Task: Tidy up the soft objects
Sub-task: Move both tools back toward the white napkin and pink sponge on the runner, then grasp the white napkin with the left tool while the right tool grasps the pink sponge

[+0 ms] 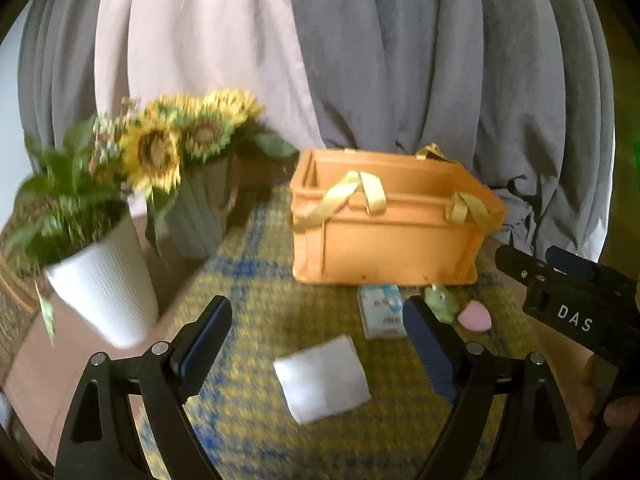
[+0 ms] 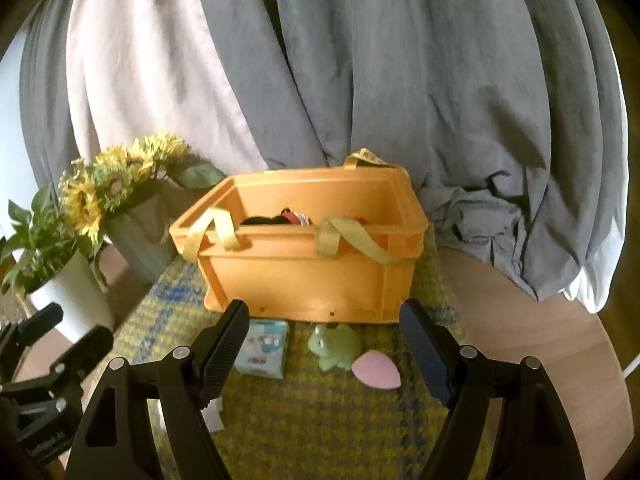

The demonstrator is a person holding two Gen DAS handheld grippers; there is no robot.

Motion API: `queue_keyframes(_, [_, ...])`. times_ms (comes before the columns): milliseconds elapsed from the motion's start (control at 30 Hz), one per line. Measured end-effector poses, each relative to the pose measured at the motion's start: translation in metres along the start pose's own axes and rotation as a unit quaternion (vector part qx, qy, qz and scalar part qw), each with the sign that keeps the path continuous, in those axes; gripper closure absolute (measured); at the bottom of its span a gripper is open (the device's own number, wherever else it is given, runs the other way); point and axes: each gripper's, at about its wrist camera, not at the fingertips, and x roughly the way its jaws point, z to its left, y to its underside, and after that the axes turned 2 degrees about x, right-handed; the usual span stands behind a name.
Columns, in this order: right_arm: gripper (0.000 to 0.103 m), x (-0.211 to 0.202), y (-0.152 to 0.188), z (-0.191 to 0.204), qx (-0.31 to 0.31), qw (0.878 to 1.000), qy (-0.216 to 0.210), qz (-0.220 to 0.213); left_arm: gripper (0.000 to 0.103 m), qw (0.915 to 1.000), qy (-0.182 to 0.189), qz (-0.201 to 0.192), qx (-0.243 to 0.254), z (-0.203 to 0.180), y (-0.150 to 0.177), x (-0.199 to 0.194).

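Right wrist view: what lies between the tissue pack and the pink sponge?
The green frog toy sits between the tissue pack and the pink sponge, on the yellow mat before the orange basket.

The black two-finger left gripper (image 1: 318, 344), angled downward, holds its dark-blue-padded jaws spread wide with nothing pressed between them, while the matching black right gripper (image 2: 324, 348), also tilted down beside it, keeps its jaws parted and grips nothing.
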Motion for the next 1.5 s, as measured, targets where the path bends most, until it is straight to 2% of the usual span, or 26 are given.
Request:
queue_keyframes(333, [0.025, 0.003, 0.031, -0.01, -0.007, 1.0, 0.0, 0.027, 0.015, 0.9993, -0.016, 0.03, -0.014, -0.01, 0.034, 0.005])
queue_keyframes(667, [0.025, 0.027, 0.05, -0.032, 0.009, 0.998, -0.002, 0.061, 0.015, 0.9974, -0.041, 0.057, -0.017, -0.027, 0.06, 0.025])
queue_keyframes(900, [0.025, 0.049, 0.054, -0.043, 0.01, 0.996, -0.006, 0.085, 0.015, 0.9968, -0.062, 0.048, -0.015, -0.036, 0.058, 0.042])
queue_keyframes(1067, [0.025, 0.066, 0.05, -0.046, 0.003, 0.995, -0.021, 0.096, 0.016, 0.9958, -0.063, 0.062, -0.027, -0.04, 0.053, 0.061])
queue_keyframes(1500, [0.025, 0.107, 0.052, -0.055, 0.004, 0.991, -0.033, 0.131, 0.029, 0.9908, -0.088, 0.097, -0.033, -0.049, 0.044, 0.104])
